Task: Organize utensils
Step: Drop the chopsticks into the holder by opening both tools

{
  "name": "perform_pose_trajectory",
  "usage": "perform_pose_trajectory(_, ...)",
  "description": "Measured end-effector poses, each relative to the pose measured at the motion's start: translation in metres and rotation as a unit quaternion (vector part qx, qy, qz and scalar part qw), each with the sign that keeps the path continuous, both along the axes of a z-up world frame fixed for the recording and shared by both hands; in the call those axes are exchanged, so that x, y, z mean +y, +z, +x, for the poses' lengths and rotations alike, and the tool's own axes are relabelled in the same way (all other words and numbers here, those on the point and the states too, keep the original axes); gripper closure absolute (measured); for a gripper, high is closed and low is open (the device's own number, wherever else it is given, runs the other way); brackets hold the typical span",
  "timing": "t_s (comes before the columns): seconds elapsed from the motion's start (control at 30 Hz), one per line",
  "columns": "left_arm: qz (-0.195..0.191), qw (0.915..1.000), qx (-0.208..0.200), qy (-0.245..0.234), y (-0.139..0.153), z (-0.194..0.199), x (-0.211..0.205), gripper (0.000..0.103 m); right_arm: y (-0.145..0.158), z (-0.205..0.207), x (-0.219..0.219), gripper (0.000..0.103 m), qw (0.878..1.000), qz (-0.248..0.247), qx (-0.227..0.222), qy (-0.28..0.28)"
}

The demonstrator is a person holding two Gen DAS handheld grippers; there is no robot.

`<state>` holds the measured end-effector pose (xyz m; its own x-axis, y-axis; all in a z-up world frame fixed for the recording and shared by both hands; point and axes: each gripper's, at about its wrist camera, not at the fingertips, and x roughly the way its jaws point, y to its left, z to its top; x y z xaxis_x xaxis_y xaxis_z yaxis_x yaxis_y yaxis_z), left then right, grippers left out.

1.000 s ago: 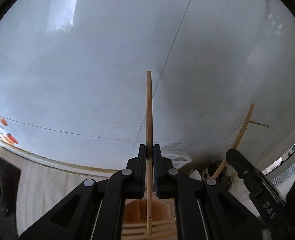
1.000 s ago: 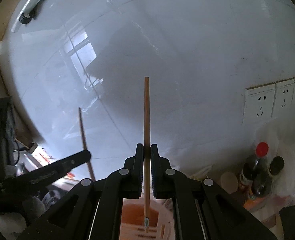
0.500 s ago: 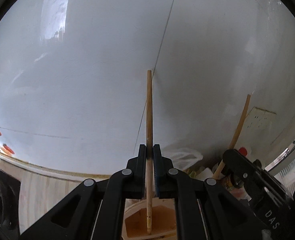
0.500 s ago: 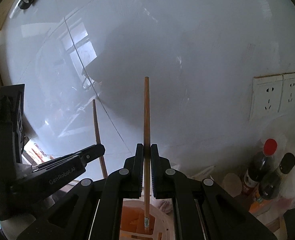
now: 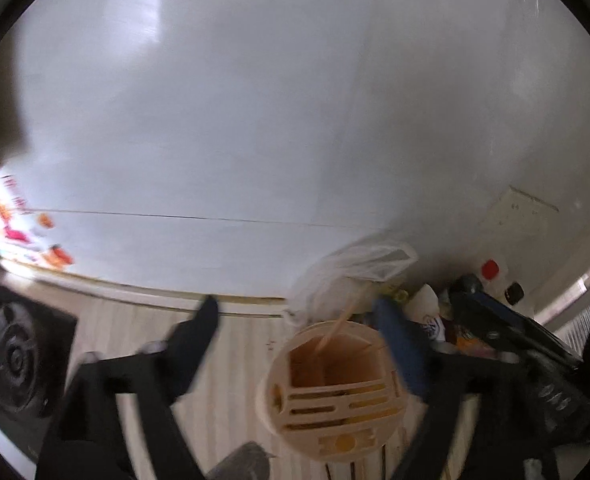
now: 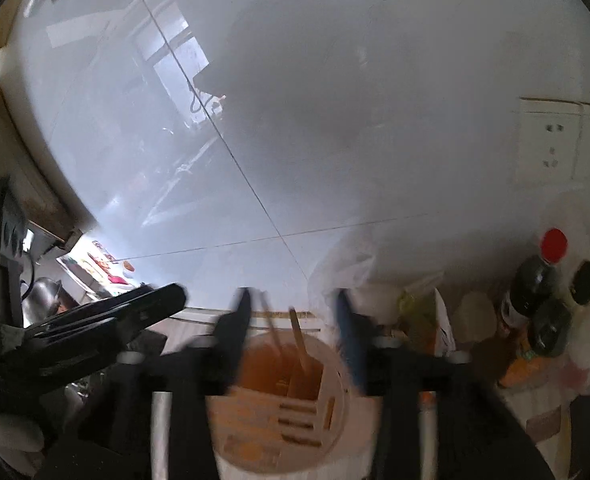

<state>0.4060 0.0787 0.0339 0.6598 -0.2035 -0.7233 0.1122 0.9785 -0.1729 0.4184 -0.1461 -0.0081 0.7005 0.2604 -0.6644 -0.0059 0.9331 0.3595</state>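
A cream utensil holder (image 5: 331, 388) with an orange inside stands on the wooden counter, also in the right wrist view (image 6: 283, 396). A wooden chopstick (image 5: 345, 314) leans in it; the right wrist view shows two chopsticks (image 6: 301, 342) standing inside. My left gripper (image 5: 295, 316) is open and empty, its fingers spread on either side of the holder. My right gripper (image 6: 293, 300) is open and empty, right above the holder. Each gripper shows in the other's view: the right one (image 5: 511, 344) and the left one (image 6: 107, 320).
A white tiled wall (image 5: 295, 120) rises behind the counter. A plastic bag (image 5: 359, 268), dark sauce bottles (image 6: 535, 292) and a cup (image 6: 475, 316) crowd the right. A stove burner (image 5: 11, 360) sits at the left. Wall sockets (image 6: 567, 140) are at the right.
Both grippers have opened and let go of their chopsticks, which now stand in the holder. Both cameras have tilted down toward the holder.
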Motion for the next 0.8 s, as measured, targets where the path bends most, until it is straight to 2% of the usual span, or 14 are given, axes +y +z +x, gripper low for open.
perform_pose_trajectory(0.07, 0.006, 0.9997, -0.011, 0.021, 0.009, -0.015, 0.002, 0.012, 0.005, -0.015, -0.01, 0.045, 1.0, 0.006, 0.001, -0.012)
perform_pose_trajectory(0.1, 0.009, 0.9991, -0.018, 0.036, 0.011, -0.026, 0.008, 0.003, 0.007, -0.022, -0.013, 0.042, 1.0, 0.009, 0.001, -0.018)
perform_pose_trajectory(0.17, 0.017, 0.9983, -0.026, 0.05, 0.008, -0.041, 0.012, 0.0, 0.013, -0.035, -0.021, 0.033, 1.0, 0.006, 0.003, -0.027)
perform_pose_trajectory(0.33, 0.041, 0.9964, -0.016, 0.072, -0.018, -0.068, 0.001, 0.0, 0.016, -0.074, -0.034, 0.0, 0.998, -0.005, 0.002, -0.061)
perform_pose_trajectory(0.5, 0.065, 0.9953, 0.031, 0.065, -0.057, -0.081, -0.016, 0.0, -0.009, -0.103, -0.043, 0.0, 0.993, -0.039, 0.028, -0.104)
perform_pose_trajectory(0.57, 0.067, 0.9944, 0.054, 0.06, -0.073, -0.085, -0.02, 0.0, -0.031, -0.11, -0.049, 0.0, 0.992, -0.043, 0.063, -0.105)
perform_pose_trajectory(0.7, 0.081, 0.9892, 0.115, 0.041, -0.123, -0.098, -0.038, 0.0, -0.076, -0.124, -0.057, 0.0, 0.985, -0.051, 0.124, -0.11)
perform_pose_trajectory(0.77, 0.088, 0.9858, 0.139, 0.032, -0.144, -0.103, -0.047, 0.0, -0.101, -0.133, -0.062, 0.006, 0.98, -0.052, 0.155, -0.11)
perform_pose_trajectory(0.8, 0.09, 0.9829, 0.159, 0.024, -0.158, -0.106, -0.054, 0.0, -0.117, -0.138, -0.066, 0.017, 0.976, -0.056, 0.18, -0.11)
